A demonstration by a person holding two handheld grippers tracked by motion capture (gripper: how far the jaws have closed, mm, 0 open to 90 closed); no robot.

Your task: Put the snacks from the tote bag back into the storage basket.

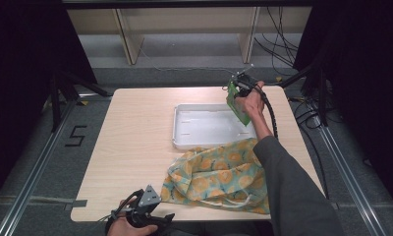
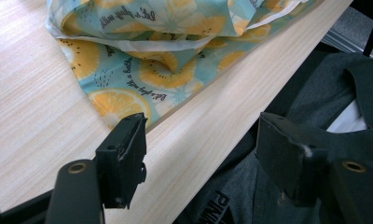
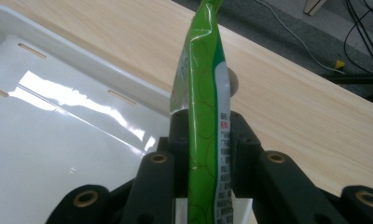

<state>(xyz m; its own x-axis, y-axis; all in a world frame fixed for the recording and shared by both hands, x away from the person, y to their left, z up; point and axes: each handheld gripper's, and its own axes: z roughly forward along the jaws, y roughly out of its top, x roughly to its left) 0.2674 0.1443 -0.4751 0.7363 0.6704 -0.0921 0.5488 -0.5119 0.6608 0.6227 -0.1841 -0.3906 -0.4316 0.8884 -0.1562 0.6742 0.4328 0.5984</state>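
While the person leans over the wooden table [image 1: 135,147], the high view shows the right gripper [image 1: 241,88] raised above the far right corner of the white tray [image 1: 184,129], with a green packet [image 1: 236,105] hanging from it over that corner. Just on the near side of the tray lies a lemon-print cloth bag [image 1: 214,177], crumpled, its far edge touching or nearly touching the tray's near rim, and the person's grey sleeve [image 1: 288,187] crosses its right part. Well away from the tray, at the table's near edge, the left gripper [image 1: 145,216] rests in the left hand [image 1: 121,228], to the left of the bag.

From the left gripper view, the left gripper [image 2: 201,154] has its jaws standing wide apart with nothing between them; they straddle the table's near edge, and the cloth bag [image 2: 142,70] lies just beyond the left jaw.

From the right gripper view, the right gripper [image 3: 207,140] is clamped on the green packet [image 3: 203,93], both pads pressed against its flat sides, the packet standing upright on edge. It sits above the tray [image 3: 58,140] corner, with the tray's glossy floor to one side and bare table [image 3: 292,107] to the other.
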